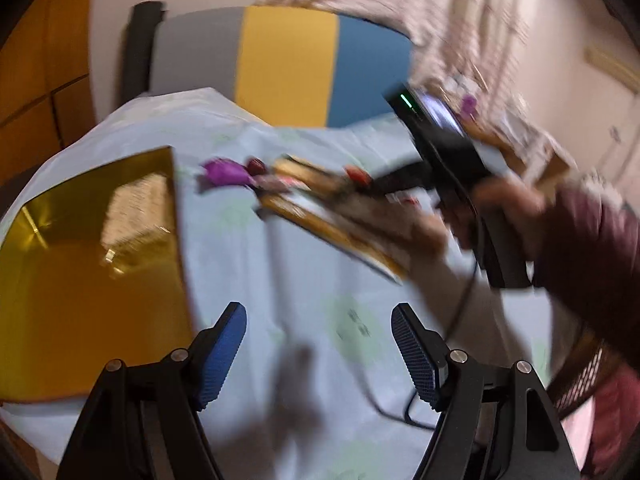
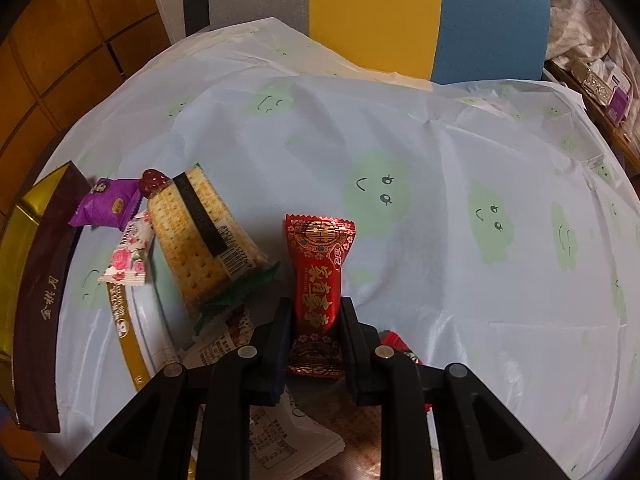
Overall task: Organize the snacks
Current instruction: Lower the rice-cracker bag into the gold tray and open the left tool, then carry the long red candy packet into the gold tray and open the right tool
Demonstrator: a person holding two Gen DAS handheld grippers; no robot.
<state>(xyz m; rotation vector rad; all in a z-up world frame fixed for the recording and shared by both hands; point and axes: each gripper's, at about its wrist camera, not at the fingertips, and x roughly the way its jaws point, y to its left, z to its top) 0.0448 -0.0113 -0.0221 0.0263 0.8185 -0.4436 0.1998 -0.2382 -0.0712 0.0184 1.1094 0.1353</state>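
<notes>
red gold-patterned candy wrapper (image 2: 318,276); purple packet (image 2: 105,203); pale blue tablecloth (image 2: 440,208), green faces; gold box (image 1: 80,280).

A home, by the look of it, likely a living room or bedroom corner. The surface (image 2: 440,184) wears a thin pale-blue cover printed with green smiling blobs. Behind it stands a chair (image 2: 400,16) with a grey, yellow and blue back. Wood panelling (image 2: 60,40) lines the wall on the left. On the right, floral fabric (image 1: 460,12) hangs or lies bunched, beside a low shelf (image 2: 608,120) cluttered with small boxes. Wrapped snacks (image 2: 188,224) and a gold gift box (image 1: 92,240) lie about.
</notes>
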